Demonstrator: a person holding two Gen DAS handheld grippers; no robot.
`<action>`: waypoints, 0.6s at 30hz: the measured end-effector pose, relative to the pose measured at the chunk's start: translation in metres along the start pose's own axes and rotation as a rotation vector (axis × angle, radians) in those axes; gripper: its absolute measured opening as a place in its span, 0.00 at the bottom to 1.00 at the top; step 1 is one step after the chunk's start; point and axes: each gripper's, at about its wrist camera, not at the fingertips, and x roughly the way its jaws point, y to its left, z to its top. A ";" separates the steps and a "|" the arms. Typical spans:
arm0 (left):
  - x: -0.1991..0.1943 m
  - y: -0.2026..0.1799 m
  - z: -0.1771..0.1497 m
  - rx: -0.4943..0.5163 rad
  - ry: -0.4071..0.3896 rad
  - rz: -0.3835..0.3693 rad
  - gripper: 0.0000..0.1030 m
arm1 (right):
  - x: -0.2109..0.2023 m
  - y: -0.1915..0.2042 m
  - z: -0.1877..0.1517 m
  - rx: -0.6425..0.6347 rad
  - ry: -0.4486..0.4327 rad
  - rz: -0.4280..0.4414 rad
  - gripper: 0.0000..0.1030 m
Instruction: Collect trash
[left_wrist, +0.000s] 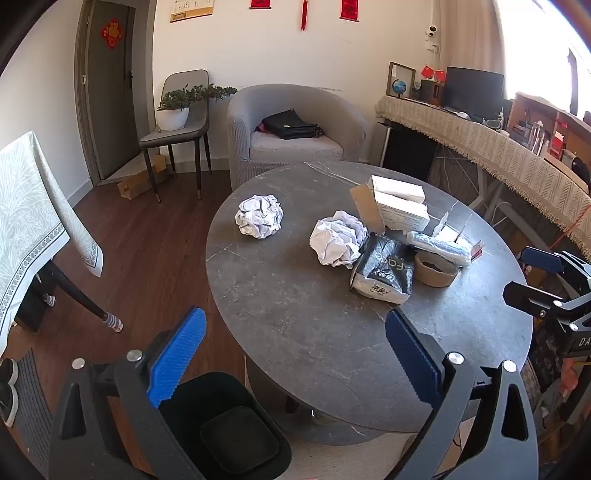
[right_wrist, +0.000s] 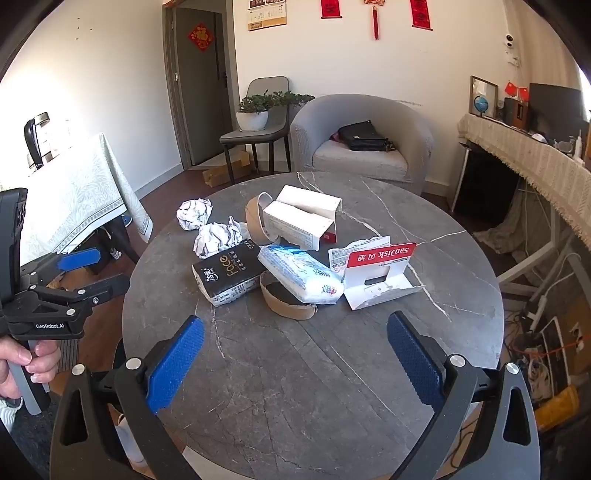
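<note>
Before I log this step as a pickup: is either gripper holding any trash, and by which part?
Nothing is held. Left gripper and right gripper are both open and empty.

Two crumpled paper balls (left_wrist: 259, 216) (left_wrist: 338, 242) sit on the round grey worktop (right_wrist: 295, 369), one well apart. Beside the nearer ball lie a black tissue pack (right_wrist: 227, 275), white boxes (right_wrist: 303, 218), a plastic-wrapped pack (right_wrist: 299, 275), a cardboard ring (right_wrist: 288, 302) and a torn SanDisk card (right_wrist: 380, 275), all bunched together.

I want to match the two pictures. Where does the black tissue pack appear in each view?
Left wrist: black tissue pack, right of centre, beside a crumpled paper ball.
Right wrist: the pack, left of centre.
Shared landmark: the brown tape roll next to it.
</note>
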 end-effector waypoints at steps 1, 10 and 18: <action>0.000 0.000 0.000 0.000 -0.001 -0.001 0.97 | 0.000 0.000 0.000 0.001 -0.001 0.001 0.97; -0.001 -0.001 0.000 0.003 0.000 0.000 0.97 | -0.004 0.001 -0.002 0.003 0.000 -0.004 0.97; -0.002 -0.002 0.000 0.010 0.000 0.003 0.97 | -0.001 0.002 0.003 0.008 0.004 0.000 0.97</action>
